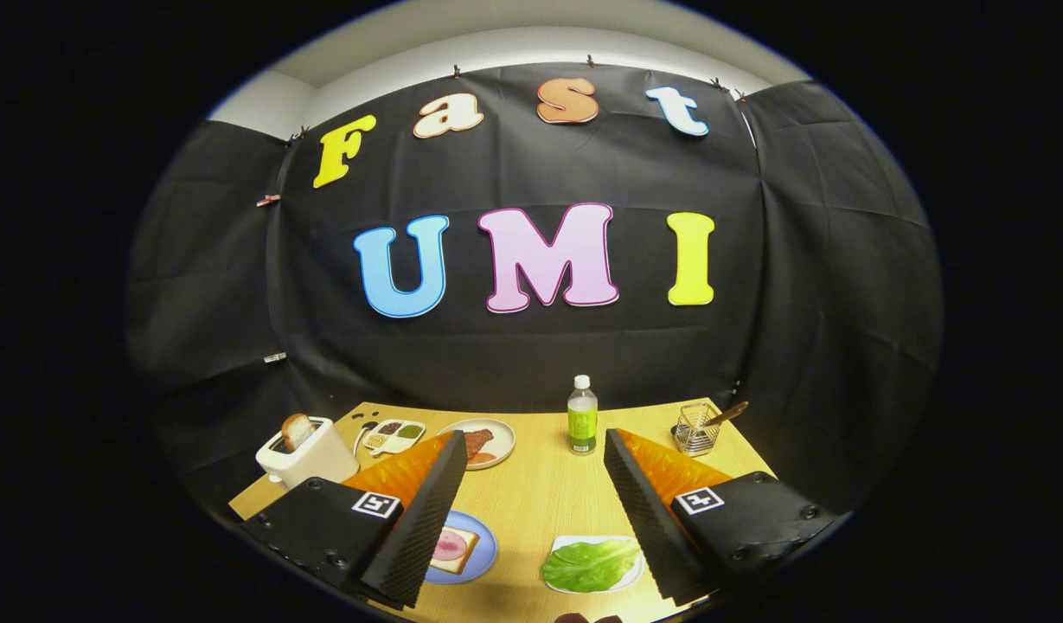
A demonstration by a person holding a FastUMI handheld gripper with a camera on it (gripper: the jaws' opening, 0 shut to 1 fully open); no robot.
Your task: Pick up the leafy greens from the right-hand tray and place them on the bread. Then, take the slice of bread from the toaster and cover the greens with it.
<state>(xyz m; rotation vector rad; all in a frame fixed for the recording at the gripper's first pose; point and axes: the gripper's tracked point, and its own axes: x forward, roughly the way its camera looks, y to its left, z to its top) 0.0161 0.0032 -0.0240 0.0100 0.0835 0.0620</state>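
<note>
1. The left finger (423, 510) cuts across the blue plate (483, 554), hiding part of the bread (453, 549) with its pink slice on top.
2. The right finger (648, 519) overlaps the edge of the white tray (583, 543).
3. Leafy greens (590, 567): one flat, crinkled, glossy leaf on that tray, just right of the blue plate.
4. The gripper (531, 450) is spread wide and holds nothing; both pads look ribbed.
5. The boxy white toaster (306, 454) sits far left of the plate, a browned slice (297, 430) poking out.
6. Behind the plate on the wooden table (540, 493): a bottle (582, 415) and a wire basket (695, 428), contents hard to make out.
</note>
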